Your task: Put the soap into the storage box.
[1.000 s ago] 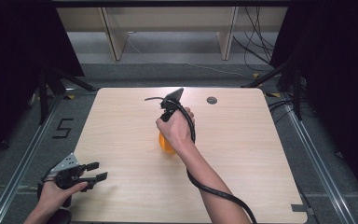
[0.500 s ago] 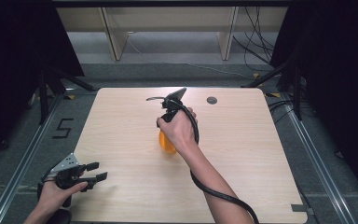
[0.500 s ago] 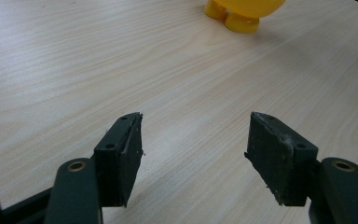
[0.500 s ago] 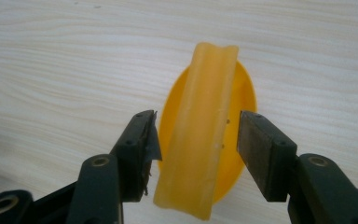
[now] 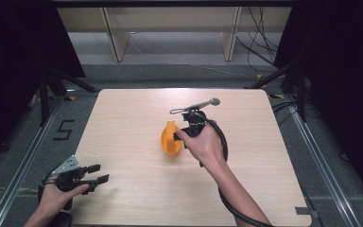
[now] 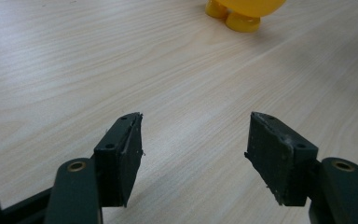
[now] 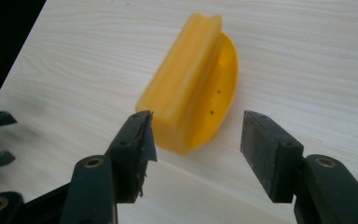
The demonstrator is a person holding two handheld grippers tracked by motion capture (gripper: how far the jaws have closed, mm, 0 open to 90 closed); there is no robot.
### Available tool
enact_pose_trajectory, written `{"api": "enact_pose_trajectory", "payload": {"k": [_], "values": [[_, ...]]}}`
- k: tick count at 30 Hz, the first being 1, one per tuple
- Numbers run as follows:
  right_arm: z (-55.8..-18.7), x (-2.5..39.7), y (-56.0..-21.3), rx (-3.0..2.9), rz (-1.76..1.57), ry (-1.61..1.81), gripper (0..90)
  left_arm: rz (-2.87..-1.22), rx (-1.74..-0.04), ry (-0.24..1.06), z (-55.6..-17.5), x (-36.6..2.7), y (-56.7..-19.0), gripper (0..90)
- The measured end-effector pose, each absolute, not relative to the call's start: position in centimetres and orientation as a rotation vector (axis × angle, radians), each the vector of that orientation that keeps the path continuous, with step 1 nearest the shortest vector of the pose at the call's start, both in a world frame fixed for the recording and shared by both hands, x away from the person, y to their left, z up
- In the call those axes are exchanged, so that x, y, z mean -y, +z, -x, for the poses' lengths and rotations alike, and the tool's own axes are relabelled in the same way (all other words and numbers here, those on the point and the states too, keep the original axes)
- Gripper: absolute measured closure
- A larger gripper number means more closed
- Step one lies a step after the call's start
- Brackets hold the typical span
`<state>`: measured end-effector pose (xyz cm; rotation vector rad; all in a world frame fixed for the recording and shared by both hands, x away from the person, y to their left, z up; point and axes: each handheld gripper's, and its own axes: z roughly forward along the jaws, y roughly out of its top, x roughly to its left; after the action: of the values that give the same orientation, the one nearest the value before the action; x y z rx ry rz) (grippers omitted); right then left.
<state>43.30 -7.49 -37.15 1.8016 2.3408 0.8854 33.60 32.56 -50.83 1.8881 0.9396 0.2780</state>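
A yellow-orange plastic piece with a thick ridge and a curved, dish-like shell lies near the table's middle. In the right gripper view the plastic piece sits just beyond the open jaws of my right gripper, its near end level with the tips. From above, the right gripper points left at the piece, a hand wrapped round it. My left gripper rests open at the table's front left corner. Its own view has the left gripper open over bare wood, the yellow piece far ahead.
The light wooden table has a small dark round spot near its back edge. A wire loop trails behind the right gripper. Dark curtains and stand legs flank the table; a shelf stands behind it.
The right hand and gripper have shifted right and toward the person, turning to point left. The yellow piece, mostly covered by the hand before, now lies exposed. The left gripper has not moved.
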Motion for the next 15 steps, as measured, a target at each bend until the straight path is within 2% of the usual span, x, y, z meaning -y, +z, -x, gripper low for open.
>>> {"api": "enact_pose_trajectory", "payload": {"k": [4,6,10,15], "values": [[-40.9,11.5,-39.0,-2.35,-1.712,0.957,46.7,-1.892,-0.942,0.281,-33.6,-32.6,-50.8,35.1],[-40.4,12.2,-39.6,-2.343,-1.717,0.96,47.7,-1.892,-0.945,0.281,-33.6,-32.5,-50.8,35.1],[-37.7,16.3,-43.3,-2.335,-1.672,0.933,55.6,-1.897,-0.955,0.289,-33.6,-32.4,-50.9,35.0],[-34.8,19.0,-46.8,-2.282,-1.566,0.977,65.5,-1.893,-0.955,0.292,-33.6,-32.4,-50.9,35.0]]}}
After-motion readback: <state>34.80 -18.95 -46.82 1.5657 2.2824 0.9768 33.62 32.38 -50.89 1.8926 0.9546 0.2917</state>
